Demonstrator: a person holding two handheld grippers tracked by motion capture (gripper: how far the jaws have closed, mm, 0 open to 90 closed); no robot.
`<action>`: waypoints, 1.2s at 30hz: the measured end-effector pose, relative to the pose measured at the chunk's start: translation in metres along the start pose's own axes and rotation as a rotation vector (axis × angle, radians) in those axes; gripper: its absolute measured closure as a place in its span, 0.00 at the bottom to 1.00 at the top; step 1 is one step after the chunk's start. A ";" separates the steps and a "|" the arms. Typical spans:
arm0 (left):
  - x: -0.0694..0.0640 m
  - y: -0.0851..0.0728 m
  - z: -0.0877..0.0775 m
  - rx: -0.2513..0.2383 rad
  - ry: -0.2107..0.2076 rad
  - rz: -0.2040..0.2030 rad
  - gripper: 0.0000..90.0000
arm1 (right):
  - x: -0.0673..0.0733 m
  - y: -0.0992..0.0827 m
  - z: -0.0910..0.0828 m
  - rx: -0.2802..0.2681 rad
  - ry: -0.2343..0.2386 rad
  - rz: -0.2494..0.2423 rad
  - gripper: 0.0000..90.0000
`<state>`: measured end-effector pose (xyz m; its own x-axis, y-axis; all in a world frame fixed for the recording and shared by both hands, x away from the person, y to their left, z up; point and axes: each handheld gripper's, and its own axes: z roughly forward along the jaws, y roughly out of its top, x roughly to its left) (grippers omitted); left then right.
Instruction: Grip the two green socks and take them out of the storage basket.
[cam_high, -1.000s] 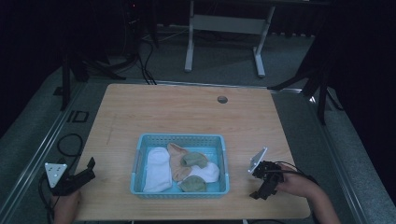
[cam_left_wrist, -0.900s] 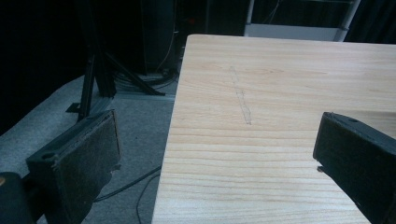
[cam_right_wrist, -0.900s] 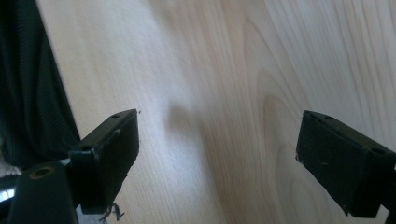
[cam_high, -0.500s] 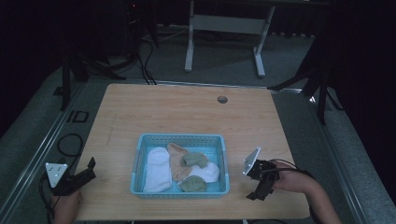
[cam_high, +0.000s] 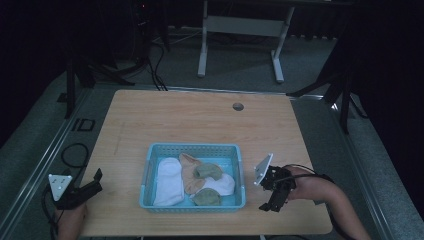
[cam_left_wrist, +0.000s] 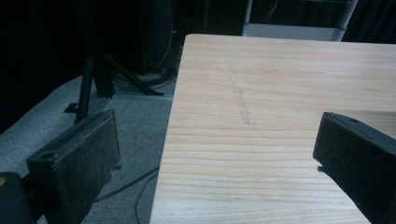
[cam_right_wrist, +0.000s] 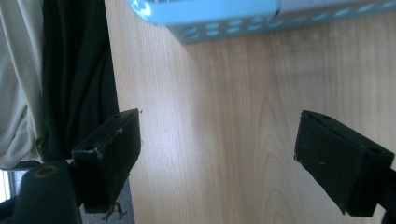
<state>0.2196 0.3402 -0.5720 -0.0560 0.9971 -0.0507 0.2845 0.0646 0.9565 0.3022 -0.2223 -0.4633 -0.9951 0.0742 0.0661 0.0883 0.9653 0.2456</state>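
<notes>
On the tabletop (cam_high: 200, 120), one blue basket (cam_high: 194, 175) near the front edge holds five socks (cam_high: 190, 181): two white, one peach, two green. The right claw (cam_high: 272, 197), jaws spread and empty, has edged closer to the basket's right wall within the last second, suggesting a first pick is coming. The left claw (cam_high: 90, 184), also released, waits unmoved at the front left corner.

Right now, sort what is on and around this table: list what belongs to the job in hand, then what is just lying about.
Job in hand:
light blue plastic basket
white socks, tan sock and green socks inside it
left gripper, open
right gripper, open, beside the basket

Lying about:
round grommet hole in the wooden table
black cables on the floor
white desk frame behind
</notes>
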 end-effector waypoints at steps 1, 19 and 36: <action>0.000 0.000 0.000 0.000 0.000 0.000 0.00 | 0.000 0.000 0.000 0.000 0.000 0.000 0.16; 0.000 0.000 0.000 -0.001 -0.003 0.006 0.00 | -0.003 0.047 -0.025 0.001 -0.015 -0.070 0.16; 0.000 0.000 0.000 -0.002 -0.009 0.010 0.00 | -0.004 0.087 -0.018 -0.007 -0.006 -0.138 0.21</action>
<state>0.2193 0.3399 -0.5720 -0.0446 0.9981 -0.0434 0.2830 0.0543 0.9576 0.3152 -0.1430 -0.4248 -0.9981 -0.0572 0.0251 -0.0487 0.9646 0.2591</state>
